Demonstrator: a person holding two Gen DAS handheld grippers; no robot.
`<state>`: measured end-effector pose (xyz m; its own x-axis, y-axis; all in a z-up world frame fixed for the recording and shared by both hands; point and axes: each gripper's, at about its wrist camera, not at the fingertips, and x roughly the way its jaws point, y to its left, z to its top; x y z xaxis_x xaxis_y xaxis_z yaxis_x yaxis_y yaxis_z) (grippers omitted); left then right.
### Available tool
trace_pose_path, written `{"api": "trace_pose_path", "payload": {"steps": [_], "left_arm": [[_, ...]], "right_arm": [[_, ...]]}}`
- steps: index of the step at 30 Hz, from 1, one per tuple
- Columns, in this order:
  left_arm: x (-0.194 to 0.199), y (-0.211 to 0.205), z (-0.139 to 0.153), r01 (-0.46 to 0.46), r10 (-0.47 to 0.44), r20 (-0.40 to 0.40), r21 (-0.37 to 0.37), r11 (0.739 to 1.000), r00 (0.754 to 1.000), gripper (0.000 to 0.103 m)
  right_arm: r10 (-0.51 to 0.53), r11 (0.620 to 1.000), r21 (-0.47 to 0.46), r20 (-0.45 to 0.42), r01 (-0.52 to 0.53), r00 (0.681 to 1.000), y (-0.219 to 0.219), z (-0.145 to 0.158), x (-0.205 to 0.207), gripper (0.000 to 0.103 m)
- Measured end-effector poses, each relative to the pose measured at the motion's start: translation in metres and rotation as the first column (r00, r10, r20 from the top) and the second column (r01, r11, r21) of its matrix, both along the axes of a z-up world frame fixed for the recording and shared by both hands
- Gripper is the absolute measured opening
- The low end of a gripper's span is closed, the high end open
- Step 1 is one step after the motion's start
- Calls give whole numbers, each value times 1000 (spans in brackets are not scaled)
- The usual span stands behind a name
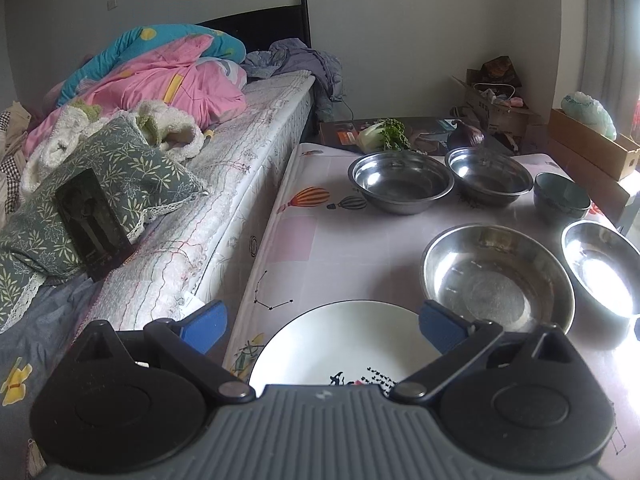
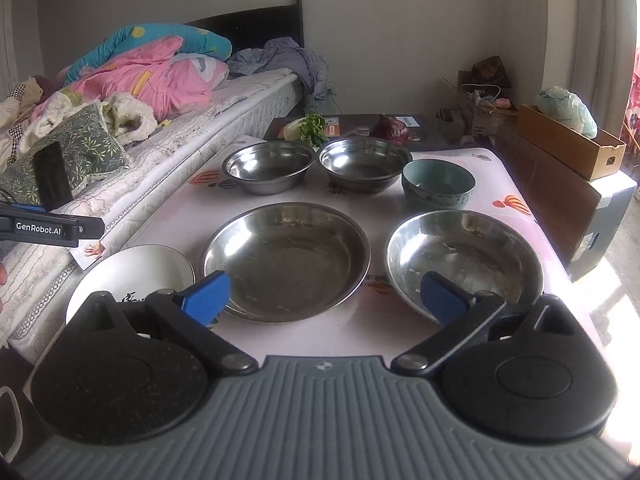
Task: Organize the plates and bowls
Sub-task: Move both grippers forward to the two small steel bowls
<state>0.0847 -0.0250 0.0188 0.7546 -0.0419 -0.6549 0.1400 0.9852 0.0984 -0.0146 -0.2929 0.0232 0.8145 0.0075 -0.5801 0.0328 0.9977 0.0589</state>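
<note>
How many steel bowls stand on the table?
4. Two small ones at the back, left and right, near the vegetables. Two wide ones in front, left and right. None seems hidden.

A bedroom is shown with plain pale walls [image 2: 400, 20]. A bed [image 2: 248, 92] with a dark headboard [image 2: 256, 20] is set along the left, heaped with a pink and blue quilt [image 2: 152, 68], grey clothing [image 2: 284, 56] and a leaf-patterned pillow [image 2: 80, 140]. A table covered by a balloon-print cloth [image 2: 508, 200] is placed just beside the mattress. Cardboard boxes [image 2: 568, 144] are stacked to the right, where strong daylight is admitted, probably through a curtained window [image 2: 592, 20].
</note>
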Motion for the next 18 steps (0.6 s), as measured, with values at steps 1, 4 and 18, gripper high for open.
{"api": "trace_pose_path", "payload": {"steps": [1, 4, 18], "left_arm": [[11, -3, 2, 21, -21, 4, -2, 1000, 1000, 103], [36, -4, 4, 71, -71, -8, -36, 997, 997, 103], [165, -11, -11, 73, -72, 7, -45, 996, 997, 98]], "right_arm": [[6, 1000, -13, 9, -6, 1000, 1, 3, 7, 102], [-18, 999, -35, 28, 19, 999, 0, 11, 30, 102], [-60, 977, 205, 32, 52, 998, -23, 2, 183, 95]]}}
